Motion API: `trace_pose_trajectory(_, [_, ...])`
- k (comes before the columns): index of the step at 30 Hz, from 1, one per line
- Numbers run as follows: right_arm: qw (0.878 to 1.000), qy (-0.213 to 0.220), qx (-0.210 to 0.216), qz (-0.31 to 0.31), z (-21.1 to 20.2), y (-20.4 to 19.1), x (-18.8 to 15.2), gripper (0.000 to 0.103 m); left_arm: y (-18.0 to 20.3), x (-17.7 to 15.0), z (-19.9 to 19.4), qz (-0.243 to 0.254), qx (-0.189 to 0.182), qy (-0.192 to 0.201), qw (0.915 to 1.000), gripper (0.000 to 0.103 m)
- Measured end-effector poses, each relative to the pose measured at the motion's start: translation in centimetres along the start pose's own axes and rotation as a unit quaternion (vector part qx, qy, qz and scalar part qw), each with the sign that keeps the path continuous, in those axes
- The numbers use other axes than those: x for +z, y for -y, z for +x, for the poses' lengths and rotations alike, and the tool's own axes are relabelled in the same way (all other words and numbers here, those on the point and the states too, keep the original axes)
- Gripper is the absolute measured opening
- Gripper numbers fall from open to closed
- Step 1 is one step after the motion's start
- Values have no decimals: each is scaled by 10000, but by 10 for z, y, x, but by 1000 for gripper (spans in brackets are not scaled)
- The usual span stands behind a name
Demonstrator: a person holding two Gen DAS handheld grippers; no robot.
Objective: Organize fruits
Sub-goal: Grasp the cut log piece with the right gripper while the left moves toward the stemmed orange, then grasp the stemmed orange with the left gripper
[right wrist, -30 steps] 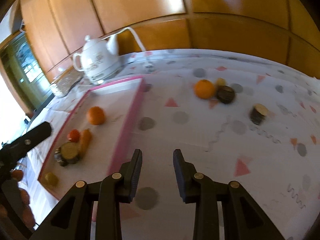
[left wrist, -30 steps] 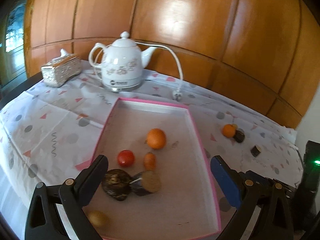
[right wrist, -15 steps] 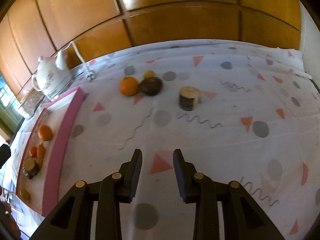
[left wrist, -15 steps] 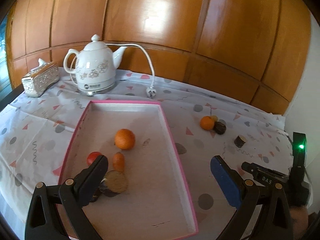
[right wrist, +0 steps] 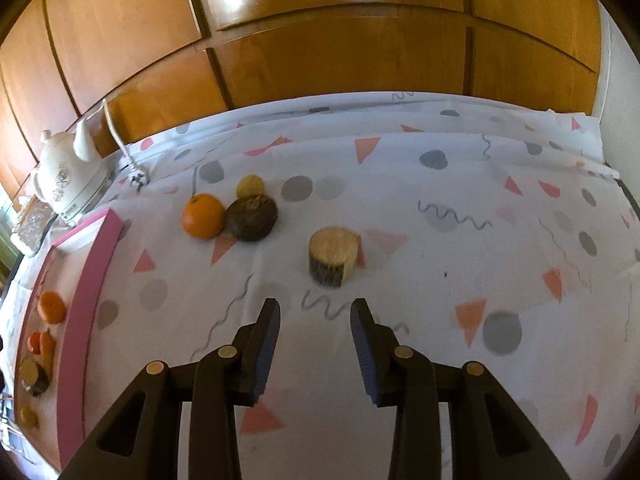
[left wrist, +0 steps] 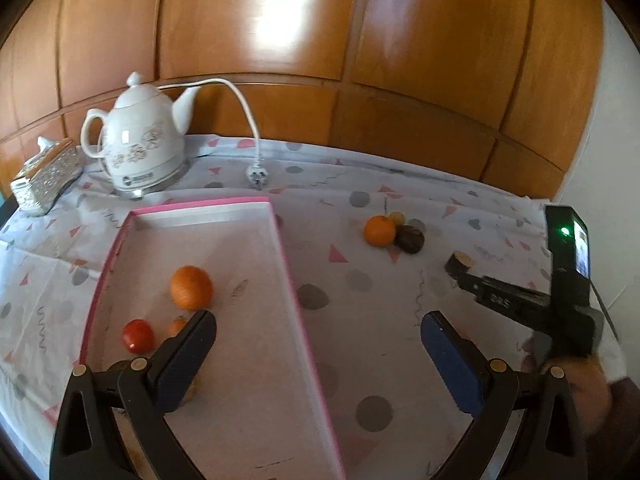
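A bench covered with a white cloth [right wrist: 400, 184] printed with pink triangles and grey dots stands against glossy wooden wall panels. At far left sit a silver patterned tissue box [left wrist: 44, 176] and a white ceramic electric kettle [left wrist: 142, 148] with its cord unplugged. Next comes a shallow pink-rimmed white tray [left wrist: 280, 248] holding a round orange [left wrist: 191, 287], a small red tomato [left wrist: 138, 335] and a few other pieces partly hidden. The left hand-held gripper [left wrist: 318, 354] hovers over the tray's right rim, jaws wide apart and empty. Right of the tray, on the cloth, a second orange [right wrist: 203, 216] touches a dark brown round fruit [right wrist: 251, 218], with a small yellow fruit [right wrist: 250, 186] just behind. Further right stands a short dark-skinned cut fruit piece with a pale top [right wrist: 333, 256]. The right hand-held gripper [right wrist: 315, 346] points at it, jaws opening, nothing between them.
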State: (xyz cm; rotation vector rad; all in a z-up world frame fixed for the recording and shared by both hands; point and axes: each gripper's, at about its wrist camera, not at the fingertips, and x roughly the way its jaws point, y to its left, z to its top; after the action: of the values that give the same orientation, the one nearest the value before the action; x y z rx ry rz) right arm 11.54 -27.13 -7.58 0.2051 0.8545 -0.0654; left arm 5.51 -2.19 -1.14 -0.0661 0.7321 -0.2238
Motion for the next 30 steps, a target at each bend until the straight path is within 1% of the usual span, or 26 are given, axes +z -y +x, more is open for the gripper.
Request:
trace_pose_trajectory(6, [9999, -41, -120, -28, 18, 2, 14, 37, 14, 11, 13, 38, -54, -20, 10000, 103])
trace_pose_trajectory(8, [9999, -41, -162, -37, 23, 2, 16, 37, 17, 15, 20, 6, -147, -82, 9999, 103])
trace_pose_trajectory(12, [9998, -20, -190, -24, 32, 2, 21, 37, 23, 24, 35, -47, -160, -197, 9997, 103])
trace_pose_trajectory(13, [9998, 18, -200, -55, 32, 2, 20, 36, 25, 25, 38, -51, -155, -204, 9997, 103])
trace_pose_trajectory(14, [9997, 49, -214, -84, 32, 1, 20, 31, 27, 28, 42, -50, -143, -213, 9997, 103])
trace_pose_trajectory(18, [9997, 77, -197, -119, 31, 3, 19, 31, 35, 38, 60, -51, -122, -285, 9995, 102])
trace_pose_trajectory(23, [9992, 100, -283, -253, 31, -1, 21, 31, 43, 49, 88, -41, -96, -451, 9989, 92])
trace_pose_trajectory(25, [9991, 133, -274, -299, 31, -2, 23, 31, 44, 53, 101, -63, -67, -539, 9985, 83])
trace_pose_trajectory(26, [9990, 144, -266, -324, 31, -4, 23, 31, 45, 55, 105, -89, -71, -668, 9977, 81])
trace_pose_trajectory(27, [9989, 148, -261, -350, 31, -5, 23, 31, 45, 56, 111, -110, -66, -715, 9974, 78])
trace_pose_trajectory(30, [9990, 136, -231, -349, 31, -3, 23, 31, 45, 62, 127, -159, -57, -790, 9967, 78])
